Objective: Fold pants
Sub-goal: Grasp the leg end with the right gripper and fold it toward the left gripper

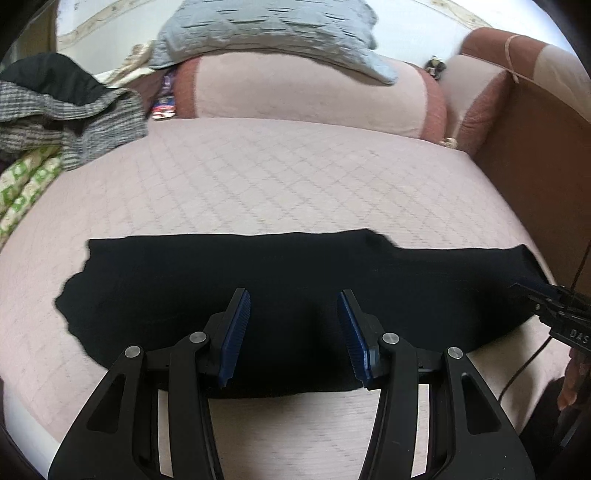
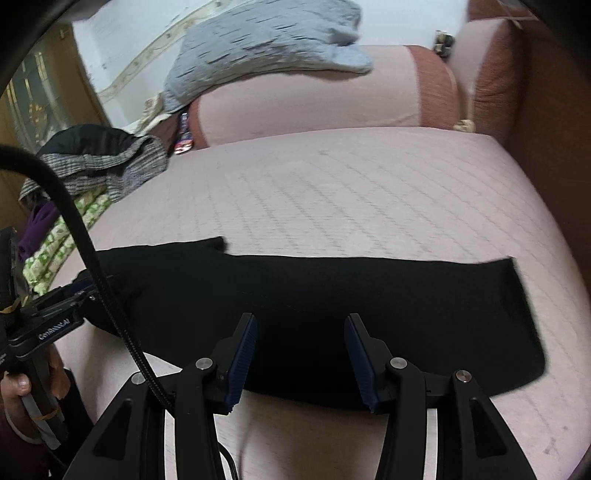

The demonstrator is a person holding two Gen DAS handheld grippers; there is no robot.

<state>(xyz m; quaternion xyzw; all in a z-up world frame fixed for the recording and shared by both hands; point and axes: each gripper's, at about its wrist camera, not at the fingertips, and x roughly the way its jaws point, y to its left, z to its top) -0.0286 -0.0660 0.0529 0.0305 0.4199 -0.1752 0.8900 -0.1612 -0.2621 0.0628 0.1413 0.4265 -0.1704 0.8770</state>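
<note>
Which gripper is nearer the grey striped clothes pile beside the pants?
Left. The left gripper hangs open over the pants' end towards the clothes pile; the right gripper hangs open over the far half.

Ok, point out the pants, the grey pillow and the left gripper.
pants [image 1: 184, 280], left wrist view, flat middle of cloth.
grey pillow [image 2: 266, 40], right wrist view, its quilted face.
left gripper [image 1: 293, 332], left wrist view, between open fingertips.

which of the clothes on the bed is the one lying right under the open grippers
The black pants, spread flat in a long strip across the pink quilted bed cover. The grey knit garment is heaped at the far left edge, and the grey-blue quilted piece drapes over the bolster.
</note>
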